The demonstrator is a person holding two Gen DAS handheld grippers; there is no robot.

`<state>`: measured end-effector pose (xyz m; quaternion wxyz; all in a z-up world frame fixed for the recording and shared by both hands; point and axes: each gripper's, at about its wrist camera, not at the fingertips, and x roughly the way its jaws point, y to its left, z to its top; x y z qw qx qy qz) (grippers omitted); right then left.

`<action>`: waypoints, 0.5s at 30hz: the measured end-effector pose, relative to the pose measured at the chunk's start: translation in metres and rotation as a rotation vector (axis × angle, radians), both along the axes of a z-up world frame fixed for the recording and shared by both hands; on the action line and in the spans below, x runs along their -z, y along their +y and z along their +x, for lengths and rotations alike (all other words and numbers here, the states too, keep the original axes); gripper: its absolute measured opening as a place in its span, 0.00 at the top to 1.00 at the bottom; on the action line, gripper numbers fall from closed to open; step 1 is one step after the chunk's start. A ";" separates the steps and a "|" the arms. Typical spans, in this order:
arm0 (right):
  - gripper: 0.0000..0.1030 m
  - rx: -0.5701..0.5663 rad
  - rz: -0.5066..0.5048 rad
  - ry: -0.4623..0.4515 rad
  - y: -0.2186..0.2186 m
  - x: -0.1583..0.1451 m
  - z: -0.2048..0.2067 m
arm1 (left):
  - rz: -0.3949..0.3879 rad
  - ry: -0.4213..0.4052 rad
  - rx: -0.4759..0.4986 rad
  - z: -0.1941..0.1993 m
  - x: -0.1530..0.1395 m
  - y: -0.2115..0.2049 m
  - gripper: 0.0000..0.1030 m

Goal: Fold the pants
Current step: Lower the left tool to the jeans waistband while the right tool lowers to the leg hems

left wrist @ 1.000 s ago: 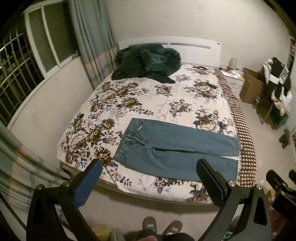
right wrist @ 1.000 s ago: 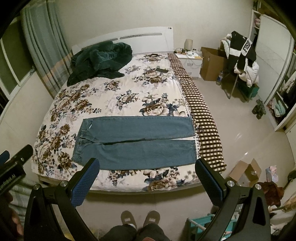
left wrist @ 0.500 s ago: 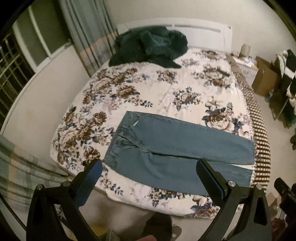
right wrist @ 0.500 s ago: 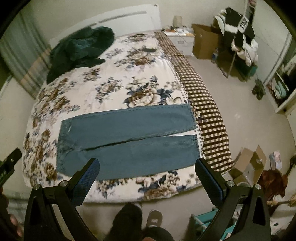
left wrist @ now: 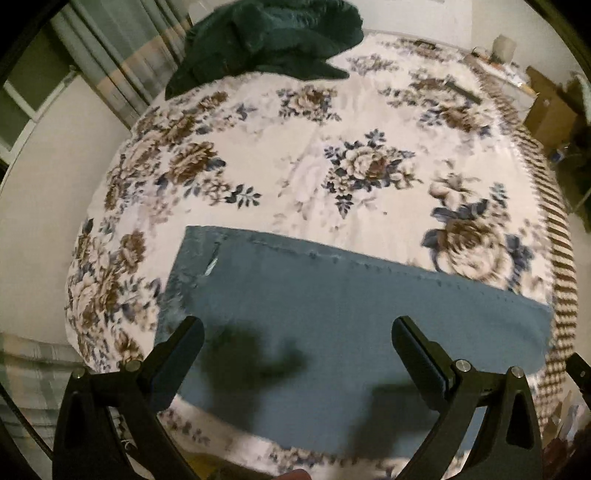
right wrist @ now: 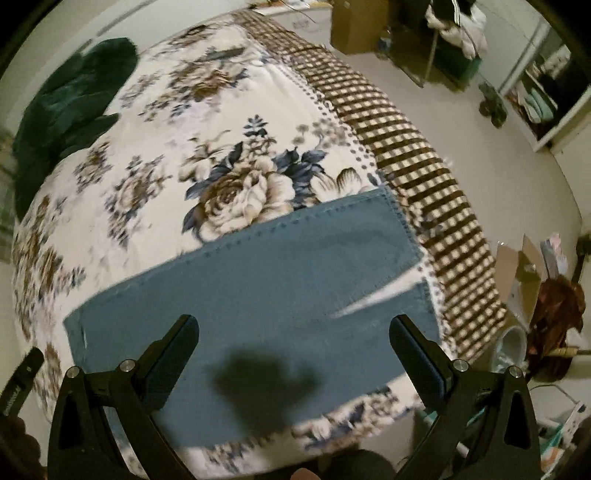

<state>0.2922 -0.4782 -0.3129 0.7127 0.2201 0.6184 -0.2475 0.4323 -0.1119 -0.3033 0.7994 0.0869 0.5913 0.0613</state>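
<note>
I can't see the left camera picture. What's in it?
Blue pants lie flat on a flowery bedspread, right under the open left gripper. A dark green blanket is heaped at the bed's far end.

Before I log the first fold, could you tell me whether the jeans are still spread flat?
Spread flat, unfolded: the jeans lie in one layer on the bedspread, legs side by side.

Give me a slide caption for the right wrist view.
Open right gripper hovers above blue jeans spread flat on a floral bedspread.
</note>
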 end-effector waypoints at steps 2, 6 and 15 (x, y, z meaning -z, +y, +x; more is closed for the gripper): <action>0.00 0.026 0.006 0.016 -0.012 0.027 0.021 | 0.015 0.028 -0.011 0.022 0.023 -0.003 0.00; 0.00 0.087 0.027 0.069 -0.044 0.094 0.058 | 0.030 0.110 -0.047 0.068 0.085 -0.012 0.00; 0.00 0.311 0.166 0.212 -0.111 0.245 0.091 | 0.038 0.336 -0.196 0.135 0.207 -0.019 0.00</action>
